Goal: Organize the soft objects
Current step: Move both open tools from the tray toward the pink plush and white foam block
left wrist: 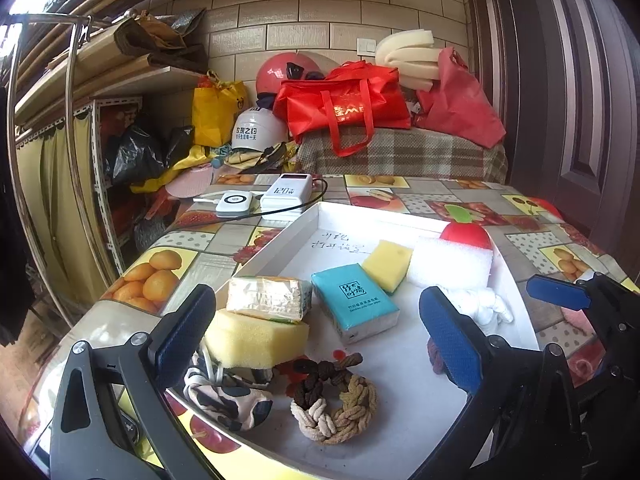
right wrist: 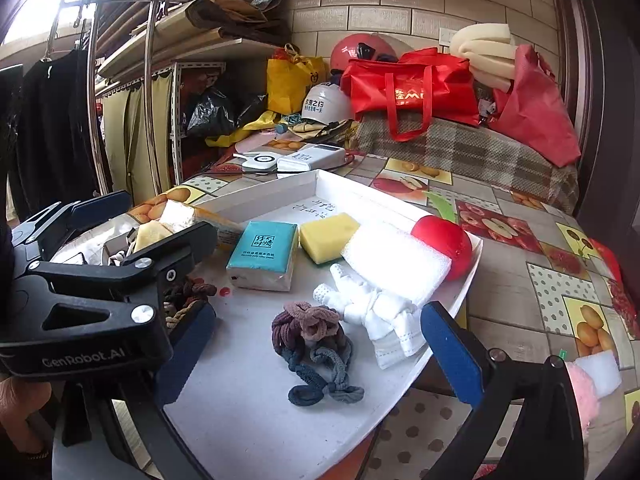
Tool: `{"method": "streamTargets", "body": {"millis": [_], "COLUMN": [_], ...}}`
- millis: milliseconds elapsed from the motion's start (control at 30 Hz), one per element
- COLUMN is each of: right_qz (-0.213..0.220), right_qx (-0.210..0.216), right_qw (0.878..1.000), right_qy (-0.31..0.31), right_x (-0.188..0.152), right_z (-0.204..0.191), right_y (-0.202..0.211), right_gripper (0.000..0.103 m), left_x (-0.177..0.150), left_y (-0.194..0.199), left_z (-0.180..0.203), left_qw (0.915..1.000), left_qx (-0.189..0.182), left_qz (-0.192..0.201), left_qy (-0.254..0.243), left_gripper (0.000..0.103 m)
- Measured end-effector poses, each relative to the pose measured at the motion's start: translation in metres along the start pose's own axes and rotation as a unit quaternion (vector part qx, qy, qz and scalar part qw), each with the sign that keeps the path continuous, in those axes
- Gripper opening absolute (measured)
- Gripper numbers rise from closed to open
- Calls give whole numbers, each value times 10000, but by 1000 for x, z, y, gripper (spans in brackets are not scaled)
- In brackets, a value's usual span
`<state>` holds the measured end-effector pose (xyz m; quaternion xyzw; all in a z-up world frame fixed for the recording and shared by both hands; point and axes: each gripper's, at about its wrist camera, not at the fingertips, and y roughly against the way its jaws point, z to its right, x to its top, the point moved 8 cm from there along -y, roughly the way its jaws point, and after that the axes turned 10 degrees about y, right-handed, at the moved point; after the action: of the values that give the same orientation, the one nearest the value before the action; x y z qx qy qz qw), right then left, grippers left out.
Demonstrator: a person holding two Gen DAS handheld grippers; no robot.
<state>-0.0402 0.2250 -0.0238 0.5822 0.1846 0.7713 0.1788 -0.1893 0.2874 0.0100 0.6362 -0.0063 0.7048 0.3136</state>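
A white tray [left wrist: 304, 220] holds soft things: a teal tissue pack [left wrist: 354, 300], a small yellow sponge [left wrist: 387, 260], a white foam block [left wrist: 450, 264], a red ball [left wrist: 466, 235], a white cloth [left wrist: 486, 306], a large yellow sponge [left wrist: 256, 338] with a wrapped tissue pack [left wrist: 269, 299] on top, a cow-print pouch [left wrist: 224, 398] and a braided brown-beige ring [left wrist: 334, 396]. My left gripper [left wrist: 316, 334] is open and empty above the tray's near edge. My right gripper [right wrist: 320, 344] is open and empty around a purple-grey hair-tie bundle [right wrist: 314, 346]. The left gripper's body [right wrist: 92, 292] fills the right view's left.
Two white power banks [left wrist: 260, 196] with cables lie behind the tray on the fruit-print tablecloth [left wrist: 560, 248]. Red bags [left wrist: 348, 100], helmets and foam rolls pile at the back. A pink and white soft thing [right wrist: 592, 380] lies on the table at the right.
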Motion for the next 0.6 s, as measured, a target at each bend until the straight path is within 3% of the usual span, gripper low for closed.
{"method": "streamTargets", "body": {"millis": [433, 600], "right_qz": [300, 473], "right_qx": [-90, -130], "right_qw": [9994, 9987], "right_qy": [138, 104], "right_x": [5, 5], "right_z": [-5, -3], "right_y": [13, 22], "right_gripper": [103, 103], "left_x": [-5, 0], "left_y": [1, 12], "left_z": [-2, 3], "left_qw": [9996, 9997], "left_qx": [-64, -158], "left_qz": [-187, 60], "left_qy": [197, 181], "left_gripper": [103, 103]}}
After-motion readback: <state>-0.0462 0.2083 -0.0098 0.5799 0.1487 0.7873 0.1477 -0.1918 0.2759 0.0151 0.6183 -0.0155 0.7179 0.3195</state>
